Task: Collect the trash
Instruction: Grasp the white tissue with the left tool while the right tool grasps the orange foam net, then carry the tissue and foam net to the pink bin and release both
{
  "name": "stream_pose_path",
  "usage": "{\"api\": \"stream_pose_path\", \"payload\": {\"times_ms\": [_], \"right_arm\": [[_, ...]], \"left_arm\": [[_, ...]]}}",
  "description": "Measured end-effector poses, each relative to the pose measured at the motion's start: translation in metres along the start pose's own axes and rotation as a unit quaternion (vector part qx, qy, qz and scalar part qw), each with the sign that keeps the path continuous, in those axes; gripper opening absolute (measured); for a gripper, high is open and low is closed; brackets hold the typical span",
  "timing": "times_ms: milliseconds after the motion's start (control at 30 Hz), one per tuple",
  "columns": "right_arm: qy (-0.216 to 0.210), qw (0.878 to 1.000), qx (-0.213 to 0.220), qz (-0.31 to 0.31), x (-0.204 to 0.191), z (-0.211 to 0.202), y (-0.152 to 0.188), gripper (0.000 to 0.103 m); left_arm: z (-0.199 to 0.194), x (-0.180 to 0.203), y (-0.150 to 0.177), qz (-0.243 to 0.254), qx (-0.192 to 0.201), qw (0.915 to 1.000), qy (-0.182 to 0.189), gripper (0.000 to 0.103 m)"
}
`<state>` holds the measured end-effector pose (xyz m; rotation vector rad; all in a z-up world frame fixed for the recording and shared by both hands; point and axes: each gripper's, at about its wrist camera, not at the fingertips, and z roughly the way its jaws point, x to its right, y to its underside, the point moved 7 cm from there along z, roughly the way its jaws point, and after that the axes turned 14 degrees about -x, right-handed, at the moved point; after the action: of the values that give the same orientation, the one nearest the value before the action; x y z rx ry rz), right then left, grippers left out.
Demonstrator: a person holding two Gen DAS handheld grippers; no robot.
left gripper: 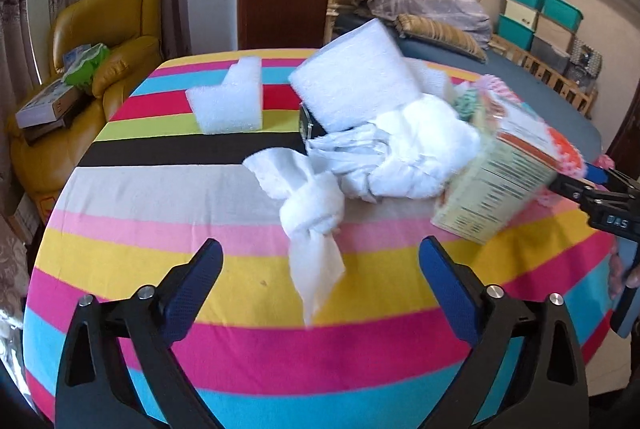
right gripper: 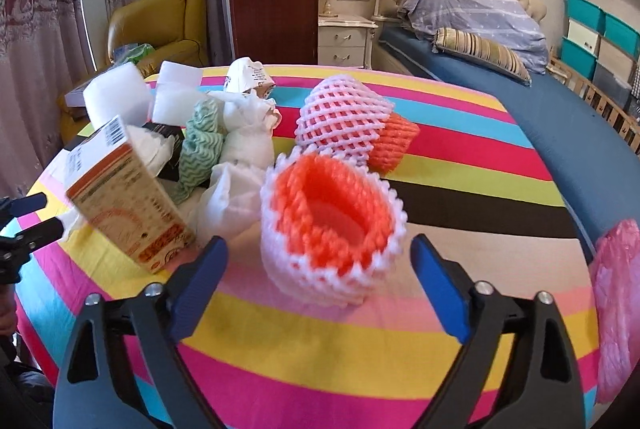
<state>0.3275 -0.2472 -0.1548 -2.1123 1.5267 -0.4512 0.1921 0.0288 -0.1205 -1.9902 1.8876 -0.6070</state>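
The trash lies heaped on the worktop [left gripper: 120, 197], which is covered by a striped cloth, and each claw faces its own piece of it. The right claw [right gripper: 318, 269] stands wide and empty, and the orange-and-white foam fruit net [right gripper: 332, 225] sits straight ahead between its two fingers, its open mouth tipped up toward the camera; whether the pads already touch its sides cannot be told. The net is squat, so it offers no real long axis, and closing on it from where the claw stands looks like the natural move. The left claw [left gripper: 320, 277] is likewise wide and empty, with the knotted white tissue [left gripper: 312, 205] just ahead; its loose tail runs toward the gap between the fingers, so its long axis lies roughly along the claw's own line. A printed carton [right gripper: 128, 197] leans to the left of the net, nearer the left claw, while a second pink net [right gripper: 340, 117] and foam blocks [left gripper: 228, 101] lie farther back.
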Motion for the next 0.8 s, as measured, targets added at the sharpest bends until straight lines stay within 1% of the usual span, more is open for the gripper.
{"api": "stream_pose_path", "payload": {"times_ms": [33,67,100,133,167,200,267,300,367,400,500,600,700,800], "right_arm": [[-0.003,1.0,-0.003,0.003,0.001,0.004,-0.002,0.077],[-0.003,1.0,-0.005,0.004,0.002,0.008,-0.003,0.07],[-0.003,1.0,-0.006,0.003,0.002,0.01,-0.004,0.065],[-0.003,1.0,-0.004,0.002,0.001,0.01,-0.005,0.057],[-0.004,1.0,-0.001,0.003,0.002,0.011,-0.006,0.053],[-0.009,1.0,0.002,0.005,0.002,0.012,-0.007,0.05],[-0.012,1.0,0.004,0.01,0.003,0.009,-0.005,0.041],[-0.013,1.0,0.006,0.01,0.002,0.009,-0.005,0.04],[-0.011,1.0,0.01,0.009,0.001,0.007,-0.003,0.037],[-0.012,1.0,0.013,0.008,0.0,0.005,-0.001,0.037],[-0.016,1.0,0.02,0.014,0.0,-0.004,0.007,0.036],[-0.019,0.999,0.029,0.02,0.002,-0.014,0.015,0.036],[-0.019,0.999,0.043,0.024,0.004,-0.028,0.024,0.036],[-0.013,0.998,0.062,0.024,0.007,-0.047,0.034,0.036]], "left_arm": [[0.005,-0.002,-0.004,-0.005,-0.006,1.0,-0.003,0.088],[0.01,-0.004,-0.007,-0.008,-0.013,0.9999,-0.002,0.085],[0.016,-0.005,-0.01,-0.01,-0.02,0.9997,-0.002,0.084],[0.023,-0.007,-0.012,-0.013,-0.029,0.9995,-0.008,0.082],[0.028,-0.009,-0.014,-0.016,-0.037,0.9991,-0.013,0.077],[0.033,-0.01,-0.016,-0.02,-0.041,0.9989,-0.011,0.074],[0.038,-0.012,-0.02,-0.025,-0.045,0.9987,-0.004,0.064],[0.04,-0.012,-0.022,-0.024,-0.045,0.9987,-0.005,0.061],[0.04,-0.01,-0.025,-0.016,-0.04,0.999,-0.008,0.04],[0.039,-0.008,-0.025,-0.01,-0.039,0.9992,-0.007,0.037],[0.034,-0.006,-0.023,-0.01,-0.028,0.9995,-0.008,0.034],[0.022,-0.001,-0.018,-0.004,-0.017,0.9997,-0.019,0.033],[0.006,0.008,-0.012,0.004,-0.002,0.9998,-0.021,0.034],[-0.013,0.019,-0.009,0.018,0.019,0.9993,-0.026,0.034]]}}
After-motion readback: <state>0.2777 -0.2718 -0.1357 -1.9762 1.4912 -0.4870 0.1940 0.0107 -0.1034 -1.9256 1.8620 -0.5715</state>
